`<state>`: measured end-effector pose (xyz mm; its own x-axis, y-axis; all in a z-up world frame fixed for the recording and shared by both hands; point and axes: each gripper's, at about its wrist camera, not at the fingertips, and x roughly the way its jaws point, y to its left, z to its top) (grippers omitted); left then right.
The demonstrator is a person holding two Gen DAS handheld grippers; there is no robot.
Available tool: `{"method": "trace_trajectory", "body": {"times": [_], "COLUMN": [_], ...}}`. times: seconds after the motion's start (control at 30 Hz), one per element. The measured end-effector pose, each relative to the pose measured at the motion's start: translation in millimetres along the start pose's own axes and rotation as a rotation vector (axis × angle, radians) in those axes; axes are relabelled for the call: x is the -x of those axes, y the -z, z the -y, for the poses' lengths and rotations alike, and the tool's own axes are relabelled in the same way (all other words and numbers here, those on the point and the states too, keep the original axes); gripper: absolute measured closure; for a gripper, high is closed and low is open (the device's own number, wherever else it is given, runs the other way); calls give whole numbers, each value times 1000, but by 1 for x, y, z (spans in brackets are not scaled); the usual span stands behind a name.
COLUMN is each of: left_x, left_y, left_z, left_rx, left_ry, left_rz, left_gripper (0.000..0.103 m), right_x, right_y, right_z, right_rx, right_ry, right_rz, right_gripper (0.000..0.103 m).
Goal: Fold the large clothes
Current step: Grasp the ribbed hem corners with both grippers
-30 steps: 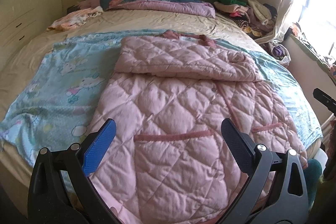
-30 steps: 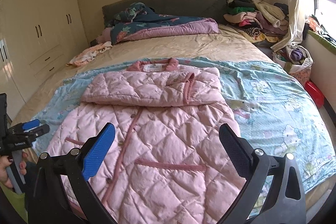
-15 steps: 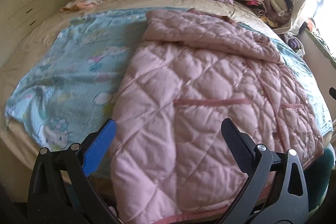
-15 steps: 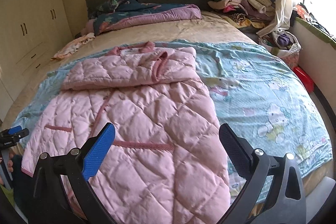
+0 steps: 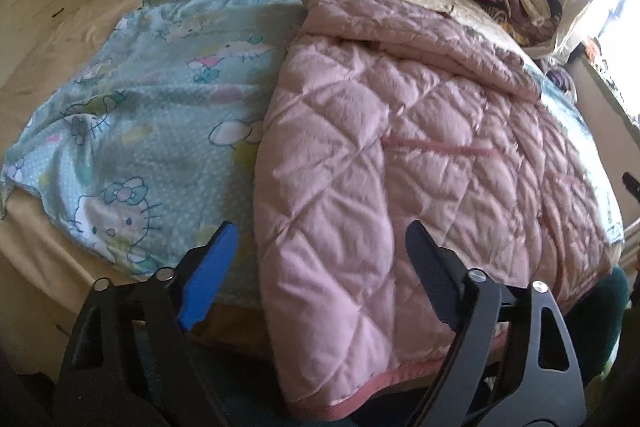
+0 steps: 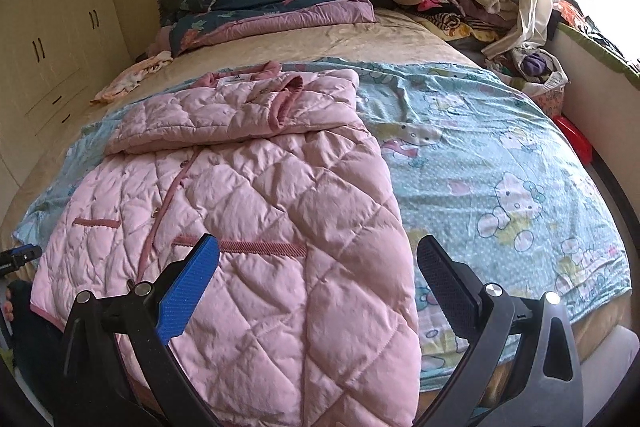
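bed [image 6: 400,43] bearing cartoon sheet [image 6: 480,147] and quilt [image 6: 280,15].

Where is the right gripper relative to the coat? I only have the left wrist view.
Observer: The right gripper is open near the foot of the bed. One finger is over the pink quilted coat and the other over the blue cartoon sheet. Nothing is pinched.
Operator: Which end of the coat is farthest from me?
Observer: The collar is. It lies toward the headboard, with a white label showing inside it.
Operator: Anything on the floor on the window side?
Observer: A red object sits low between the bed and the wall under the window. I cannot tell what it is.
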<state>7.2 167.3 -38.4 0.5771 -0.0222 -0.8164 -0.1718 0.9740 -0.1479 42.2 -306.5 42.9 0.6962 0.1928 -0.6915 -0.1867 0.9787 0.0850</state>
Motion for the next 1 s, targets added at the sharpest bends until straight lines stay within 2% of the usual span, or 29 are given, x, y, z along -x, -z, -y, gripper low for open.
{"method": "trace_trajectory", "body": {"times": [0.27, 0.47, 0.67, 0.8, 1.0], "left_x": [-16, -32, -39, -40, -37], "left_y": [10, 18, 25, 27, 31], "left_z": [-8, 5, 15, 17, 15], "left_rx": [8, -33, -39, -27, -27], "left_ry": [48, 63, 58, 53, 80], "left_rz": [-108, -178, -170, -164, -186], "left_gripper": [29, 29, 26, 25, 23], "right_x": [2, 1, -3, -14, -28], "right_y": [11, 29, 54, 73, 87], "right_z": [13, 25, 44, 54, 45], "right_rx": [-13, -28, -58, -110, -91], "right_ry": [3, 7, -2, -48, -58], "right_rz": [-29, -82, -165, -256, -351], "right_gripper": [4, 4, 4, 4, 6]}}
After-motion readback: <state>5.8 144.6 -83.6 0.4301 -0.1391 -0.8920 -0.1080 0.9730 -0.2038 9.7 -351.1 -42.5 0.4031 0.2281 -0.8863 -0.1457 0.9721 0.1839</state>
